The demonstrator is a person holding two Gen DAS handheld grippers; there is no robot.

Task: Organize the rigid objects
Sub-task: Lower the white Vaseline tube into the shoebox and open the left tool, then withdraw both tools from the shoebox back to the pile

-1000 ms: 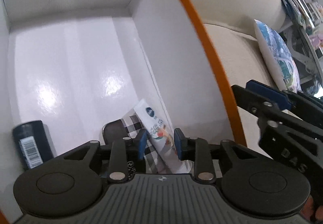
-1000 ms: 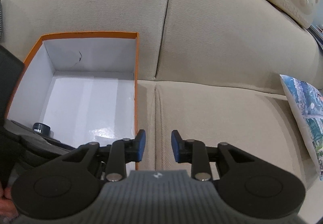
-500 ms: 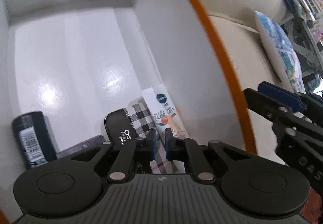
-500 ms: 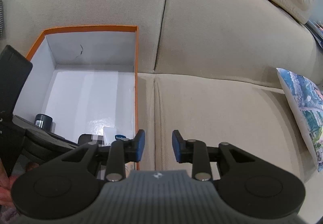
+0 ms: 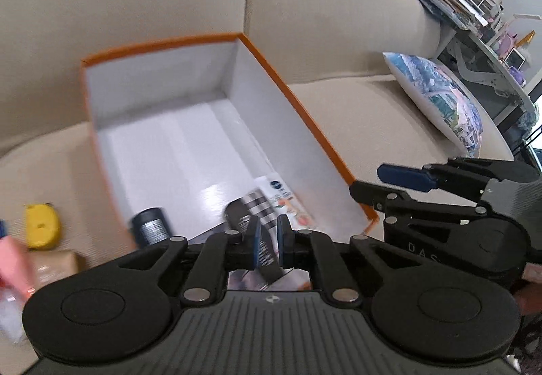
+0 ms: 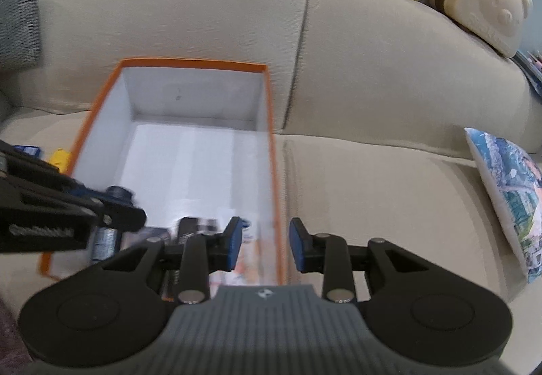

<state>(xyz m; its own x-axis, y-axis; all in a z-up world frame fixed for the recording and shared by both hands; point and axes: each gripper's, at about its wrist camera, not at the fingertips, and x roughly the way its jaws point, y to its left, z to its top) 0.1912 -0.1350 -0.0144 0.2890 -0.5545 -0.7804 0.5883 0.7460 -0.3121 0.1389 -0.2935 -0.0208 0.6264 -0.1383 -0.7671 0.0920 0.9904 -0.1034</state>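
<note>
Beige sofa (image 6: 389, 205) carries the orange-rimmed box (image 5: 298, 111) with items inside, while the left claw (image 5: 268, 239) is closed and empty, the right claw (image 6: 266, 241) half open beside it, so both may collide.

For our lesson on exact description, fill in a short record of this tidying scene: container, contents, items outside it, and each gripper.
container: orange-rimmed box, white inside, on beige sofa
inside, near end: dark cylinder, checked case, white packet
outside the box, on the seat: yellow object
left gripper: shut, above the box's near end
right gripper: open, nothing between its fingers
</note>
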